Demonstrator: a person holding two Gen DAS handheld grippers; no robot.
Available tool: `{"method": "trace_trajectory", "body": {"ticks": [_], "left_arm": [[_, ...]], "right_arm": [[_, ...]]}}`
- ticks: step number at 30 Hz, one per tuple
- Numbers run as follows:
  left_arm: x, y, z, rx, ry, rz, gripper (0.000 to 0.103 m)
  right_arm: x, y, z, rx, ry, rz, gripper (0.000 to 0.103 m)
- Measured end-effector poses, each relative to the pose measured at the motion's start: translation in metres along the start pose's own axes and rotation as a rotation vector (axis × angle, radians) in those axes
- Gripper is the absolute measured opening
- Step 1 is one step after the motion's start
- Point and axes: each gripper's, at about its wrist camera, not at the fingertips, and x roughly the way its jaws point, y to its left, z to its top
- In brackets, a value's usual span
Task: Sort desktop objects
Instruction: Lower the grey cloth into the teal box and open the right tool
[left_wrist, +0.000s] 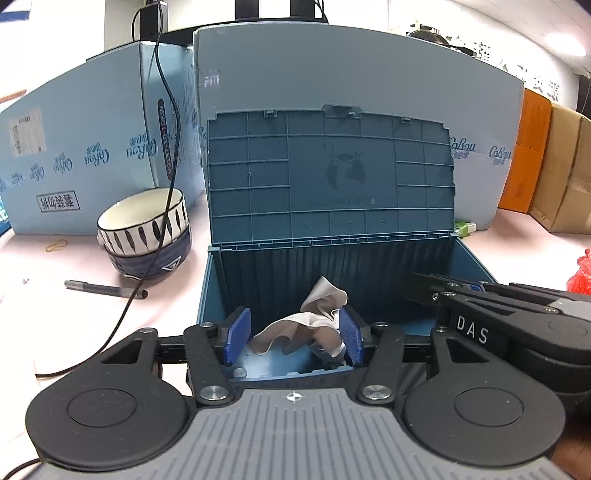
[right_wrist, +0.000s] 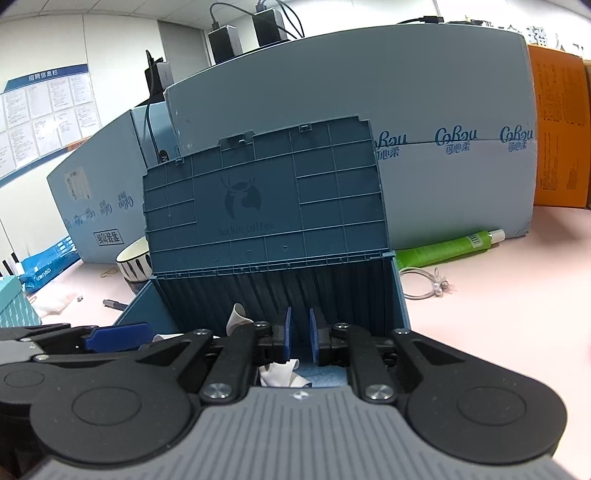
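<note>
A blue plastic storage box stands open on the pink desk, its ribbed lid upright at the back. A crumpled white cloth lies inside it. My left gripper hangs over the box's front edge, jaws wide apart around the cloth, gripping nothing. My right gripper is over the same box, its blue pads a narrow gap apart with nothing between them. The cloth shows below it. The right gripper's body also shows in the left wrist view.
Two stacked bowls, a black pen, a rubber band and a black cable lie left of the box. A green tube and a hair tie lie right of it. Blue cartons stand behind.
</note>
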Motion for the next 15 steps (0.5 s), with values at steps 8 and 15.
{"method": "trace_trajectory", "body": {"ticks": [8,15], "left_arm": [[-0.014,-0.002,-0.002,0.002,-0.024,0.008,0.053],[-0.026,-0.007,-0.006,-0.005,-0.031,0.010,0.055]], "right_arm": [[-0.012,-0.001,-0.001,0.013,-0.020,0.007,0.016],[-0.024,-0.005,-0.004,0.024,-0.030,0.014,0.016]]}}
